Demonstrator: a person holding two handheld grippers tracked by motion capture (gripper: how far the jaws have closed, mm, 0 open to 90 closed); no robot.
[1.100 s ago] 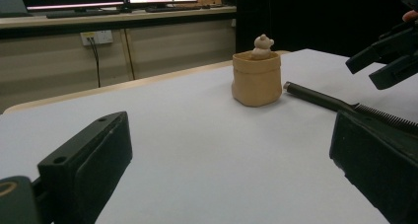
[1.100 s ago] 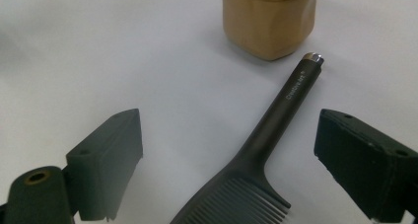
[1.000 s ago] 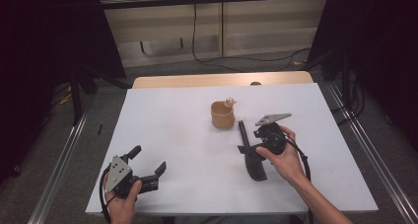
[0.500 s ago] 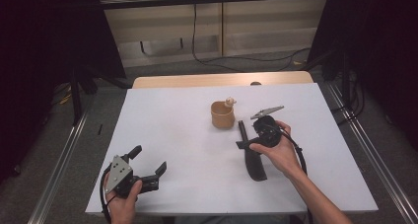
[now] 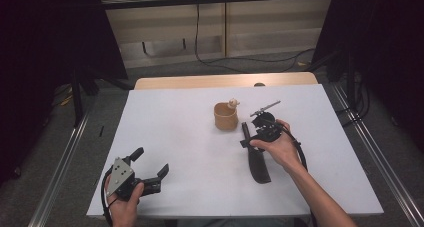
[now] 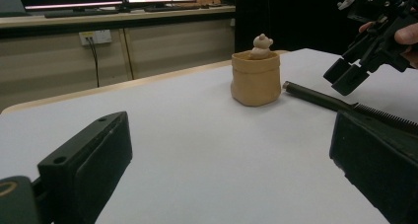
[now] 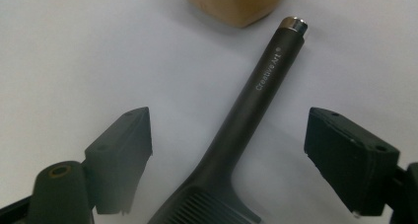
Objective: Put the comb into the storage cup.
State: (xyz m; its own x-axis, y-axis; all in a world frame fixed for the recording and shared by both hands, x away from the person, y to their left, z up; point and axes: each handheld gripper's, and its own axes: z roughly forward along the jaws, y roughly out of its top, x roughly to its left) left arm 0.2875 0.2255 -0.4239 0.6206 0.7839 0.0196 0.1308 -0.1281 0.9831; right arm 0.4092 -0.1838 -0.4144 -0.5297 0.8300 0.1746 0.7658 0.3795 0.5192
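Note:
A black hairbrush (image 5: 259, 166) lies right of centre on the white table (image 5: 175, 132), its handle (image 7: 266, 81) pointing at a small tan pouch (image 5: 226, 117). A little bear figure (image 5: 232, 104) sits in the pouch. My right gripper (image 5: 248, 137) hangs open just above the handle; in the right gripper view (image 7: 236, 155) its jaws straddle the handle without touching it. My left gripper (image 5: 151, 161) rests open near the front left edge with nothing between its fingers. In the left gripper view (image 6: 231, 169) it faces the pouch (image 6: 255, 78), the bear (image 6: 260, 45), the brush handle (image 6: 315, 98) and the right gripper (image 6: 352, 73).
A wooden strip (image 5: 225, 81) borders the table's far edge. Metal rails (image 5: 372, 152) run along the floor on both sides. Cables (image 5: 210, 57) lie on the floor behind, in front of a wooden wall panel.
My right gripper has shifted a little away from me and leftward, along the brush towards its handle and the pouch. The left gripper has stayed where it was.

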